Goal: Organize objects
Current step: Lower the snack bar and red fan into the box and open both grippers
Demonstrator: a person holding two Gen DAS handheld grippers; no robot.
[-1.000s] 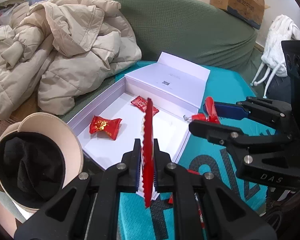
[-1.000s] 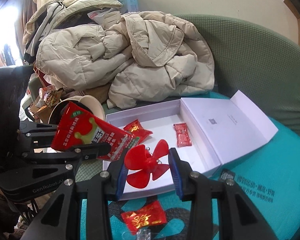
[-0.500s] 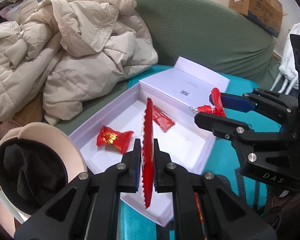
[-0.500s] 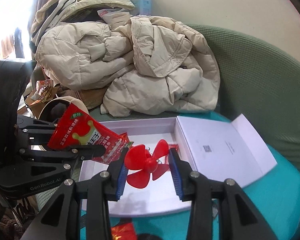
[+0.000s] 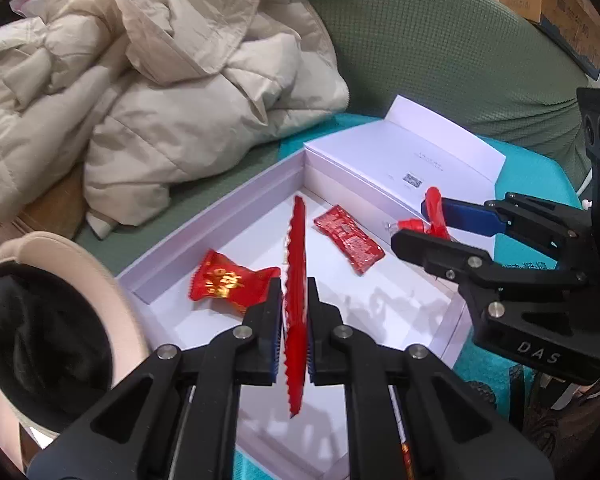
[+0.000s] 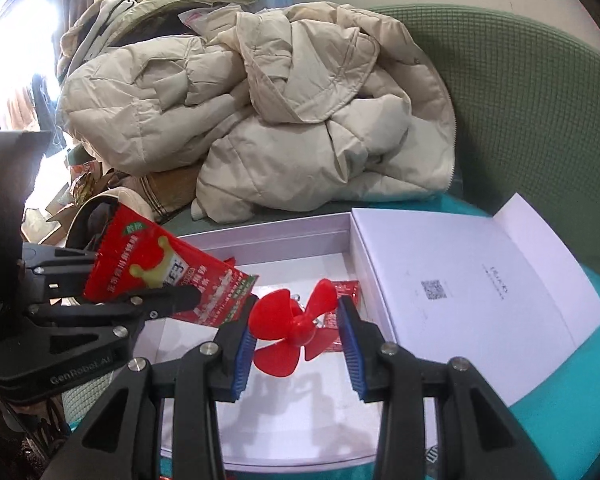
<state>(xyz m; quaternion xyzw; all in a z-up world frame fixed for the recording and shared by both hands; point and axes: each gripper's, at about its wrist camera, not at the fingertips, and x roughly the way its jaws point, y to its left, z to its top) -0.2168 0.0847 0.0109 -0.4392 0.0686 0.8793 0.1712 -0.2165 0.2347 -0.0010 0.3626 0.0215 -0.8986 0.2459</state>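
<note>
My left gripper [image 5: 294, 312] is shut on a flat red snack packet [image 5: 295, 280], held edge-on above the open white box [image 5: 220, 216]; the packet's face shows in the right wrist view [image 6: 168, 276]. My right gripper [image 6: 298, 320] is shut on a red plastic fan propeller [image 6: 292, 320] and hovers over the box [image 6: 284, 236]; it shows from the side in the left wrist view [image 5: 436, 220]. Inside the box lie a red candy [image 5: 228, 280] and a small red sachet [image 5: 348, 238].
A beige puffer jacket [image 5: 160, 80] is heaped on the green sofa [image 5: 440, 48] behind the box. A beige cap [image 5: 40, 340] lies left of the box. The box lid [image 6: 468, 284] lies open to the right on a teal mat [image 6: 596, 380].
Both grippers have moved forward over the box with their objects still held. The candies on the mat have dropped out of the right wrist view.
</note>
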